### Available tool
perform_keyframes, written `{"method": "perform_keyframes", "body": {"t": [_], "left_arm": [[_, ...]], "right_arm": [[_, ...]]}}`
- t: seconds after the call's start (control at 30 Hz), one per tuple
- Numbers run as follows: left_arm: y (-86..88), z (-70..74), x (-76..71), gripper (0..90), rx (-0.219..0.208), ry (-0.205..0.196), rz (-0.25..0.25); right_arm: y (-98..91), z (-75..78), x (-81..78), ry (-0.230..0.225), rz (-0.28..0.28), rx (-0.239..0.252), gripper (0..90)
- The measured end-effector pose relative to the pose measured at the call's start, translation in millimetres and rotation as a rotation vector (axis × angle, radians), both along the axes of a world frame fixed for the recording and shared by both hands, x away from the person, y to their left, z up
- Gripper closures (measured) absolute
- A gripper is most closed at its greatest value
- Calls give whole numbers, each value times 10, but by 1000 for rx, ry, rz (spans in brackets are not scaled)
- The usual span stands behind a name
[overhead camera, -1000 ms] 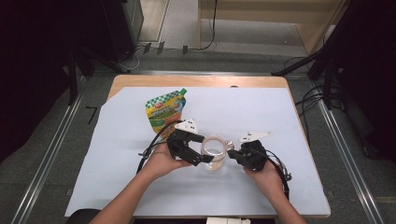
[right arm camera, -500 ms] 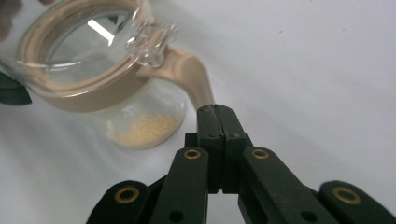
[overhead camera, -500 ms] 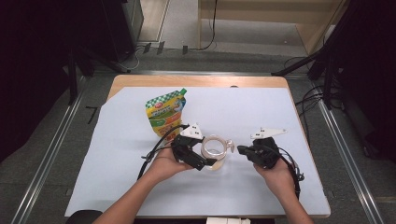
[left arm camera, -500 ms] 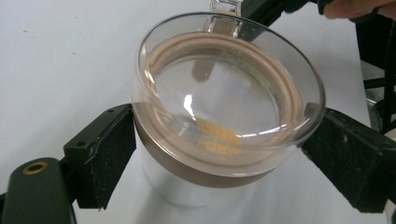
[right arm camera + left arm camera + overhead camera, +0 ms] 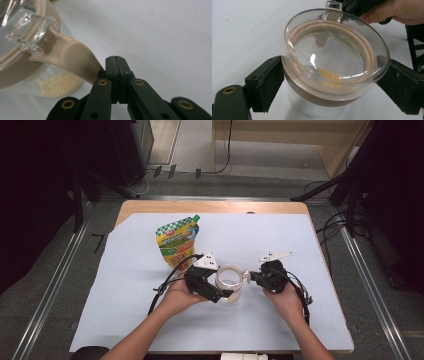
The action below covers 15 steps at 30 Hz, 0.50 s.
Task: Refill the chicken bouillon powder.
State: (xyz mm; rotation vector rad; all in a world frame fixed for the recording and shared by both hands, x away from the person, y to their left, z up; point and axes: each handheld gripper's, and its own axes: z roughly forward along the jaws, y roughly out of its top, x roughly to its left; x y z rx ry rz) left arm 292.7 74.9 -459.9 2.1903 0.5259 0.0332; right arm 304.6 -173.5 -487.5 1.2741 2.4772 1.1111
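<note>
**Clear jar held at both sides by the left gripper, right gripper closed beside its flap**

On the white table cover (image 5: 125,285), a little nearer than the middle, stands a clear jar (image 5: 230,281) with a transparent lid (image 5: 335,47) and a beige ring under this lid. The left gripper (image 5: 216,290) has its two black jaws set wide, one at each side of the jar. In the left gripper view the foam pads (image 5: 270,83) lie against the jar wall just below the beige ring, so the jar is grasped between them; these jaws have just been opening a little wider, with the jar between them. The jar looks tilted toward this camera, and some pale yellow grains (image 5: 61,85) lie at its bottom.

The right gripper (image 5: 117,65) is at the right side of the jar. Its jaws are pressed together with nothing between them. In the right gripper view the closed tips are just beside a beige flap (image 5: 75,60) that comes out from under the lid, below a small clear tab (image 5: 30,32). I cannot tell if the tips touch the flap.

In the high view, a green and yellow pouch (image 5: 176,240) lies on the cover, to the far left of the jar and apart from it. The person's two hands come from the near edge, one on each gripper.
</note>
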Motion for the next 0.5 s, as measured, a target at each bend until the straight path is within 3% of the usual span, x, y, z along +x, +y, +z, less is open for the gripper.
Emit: {"method": "perform_keyframes", "body": {"t": [0.5], "left_arm": [[-1,107,-29,108,22,-44,-14]], "right_arm": [[46,13,-72,0,6,-20,900]]}}
